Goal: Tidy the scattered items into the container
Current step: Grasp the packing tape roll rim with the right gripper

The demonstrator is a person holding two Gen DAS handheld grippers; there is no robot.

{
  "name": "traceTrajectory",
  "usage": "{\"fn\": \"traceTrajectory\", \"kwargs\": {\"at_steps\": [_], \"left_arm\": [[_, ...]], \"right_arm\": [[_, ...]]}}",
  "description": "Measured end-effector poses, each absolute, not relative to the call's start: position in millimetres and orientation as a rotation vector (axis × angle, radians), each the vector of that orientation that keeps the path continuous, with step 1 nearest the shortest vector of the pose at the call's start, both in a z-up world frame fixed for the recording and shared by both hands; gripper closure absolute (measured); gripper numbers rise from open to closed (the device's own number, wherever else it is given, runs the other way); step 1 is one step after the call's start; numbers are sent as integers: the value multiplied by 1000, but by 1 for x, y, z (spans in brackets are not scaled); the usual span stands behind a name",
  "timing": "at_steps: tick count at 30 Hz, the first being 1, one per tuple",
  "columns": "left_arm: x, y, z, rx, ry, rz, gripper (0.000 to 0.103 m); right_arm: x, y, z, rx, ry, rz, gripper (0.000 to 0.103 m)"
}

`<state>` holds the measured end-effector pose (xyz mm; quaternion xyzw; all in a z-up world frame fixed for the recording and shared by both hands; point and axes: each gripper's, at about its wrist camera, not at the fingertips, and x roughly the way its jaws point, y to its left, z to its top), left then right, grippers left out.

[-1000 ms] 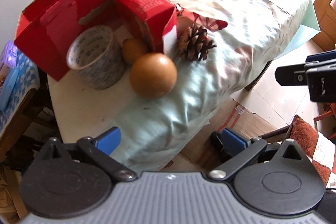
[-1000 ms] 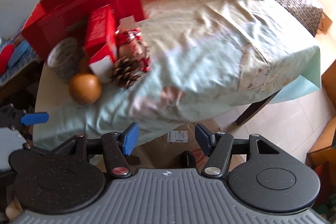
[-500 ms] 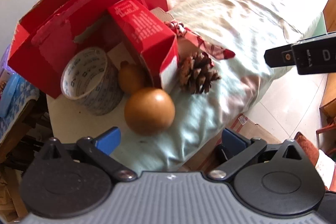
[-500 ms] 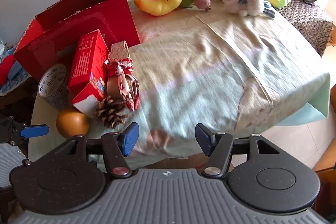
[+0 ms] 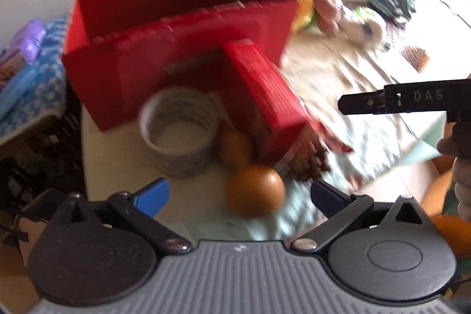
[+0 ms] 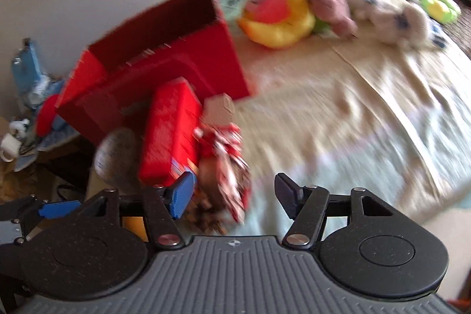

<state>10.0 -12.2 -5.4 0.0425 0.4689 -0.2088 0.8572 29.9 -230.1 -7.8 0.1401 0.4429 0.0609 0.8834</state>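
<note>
red box (image 5: 182, 31), tape roll (image 5: 179, 134) (blurred), plush toys (image 6: 282, 16)

Cloth-covered table (image 6: 368, 108) with red box (image 5: 176, 28), tape roll (image 5: 179, 131), brown ball (image 5: 254, 190), plush toys (image 6: 279, 16).

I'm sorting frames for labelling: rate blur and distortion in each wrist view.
Left wrist: motion blur smears the red box, tape roll and brown ball; only the gripper body stays sharp. Right wrist: streaked tablecloth and plush toys. Both show fisheye bending at the edges.
</note>
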Motion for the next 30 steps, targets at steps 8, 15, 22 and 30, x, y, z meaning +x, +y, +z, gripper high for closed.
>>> {"fn": "traceTrajectory", "kwargs": {"at_steps": [8, 15, 22, 30], "left_arm": [[41, -1, -4, 83, 958, -399, 5], [76, 48, -4, -167, 961, -111, 14], [91, 33, -35, -138, 1068, 32, 43], [102, 37, -54, -192, 1129, 3, 81]], "right_arm": [[85, -207, 9, 267, 885, 336, 37], [123, -163, 19, 135, 860, 637, 44], [156, -112, -15, -85, 988, 744, 56], [163, -90, -33, -181, 1057, 719, 80]]}}
